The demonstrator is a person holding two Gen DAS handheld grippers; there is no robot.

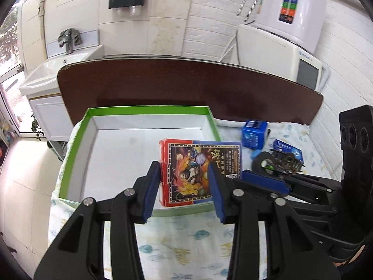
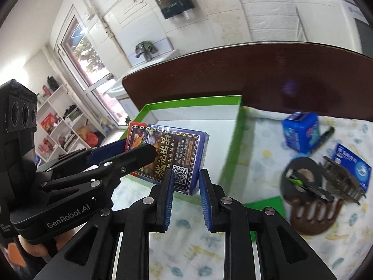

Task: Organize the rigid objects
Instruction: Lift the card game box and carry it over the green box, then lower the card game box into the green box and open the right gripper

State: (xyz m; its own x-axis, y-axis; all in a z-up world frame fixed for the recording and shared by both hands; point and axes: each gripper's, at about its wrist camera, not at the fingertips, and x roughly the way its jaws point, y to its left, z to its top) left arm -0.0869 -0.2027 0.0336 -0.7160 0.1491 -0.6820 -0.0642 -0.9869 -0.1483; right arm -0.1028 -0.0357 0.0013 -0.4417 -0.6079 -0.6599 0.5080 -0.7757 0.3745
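Note:
A red and blue card box (image 1: pixel 198 170) is clamped between the pads of my left gripper (image 1: pixel 184 175), held over the near edge of an open green box with a white floor (image 1: pixel 116 154). The right wrist view shows the same card box (image 2: pixel 167 156), the left gripper (image 2: pixel 126 151) gripping its left end, and the green box (image 2: pixel 198 114) behind. My right gripper (image 2: pixel 185 182) stands at the card box's right end with its jaws a small gap apart and nothing between them; it also shows in the left wrist view (image 1: pixel 268 182).
On the patterned cloth right of the green box lie a blue cube box (image 2: pixel 300 130), a black pen (image 2: pixel 324 137), a flat blue packet (image 2: pixel 354 168), a black tape roll (image 2: pixel 300 179) and a brown comb-like piece (image 2: pixel 314 217). A dark wooden headboard (image 2: pixel 256 74) stands behind.

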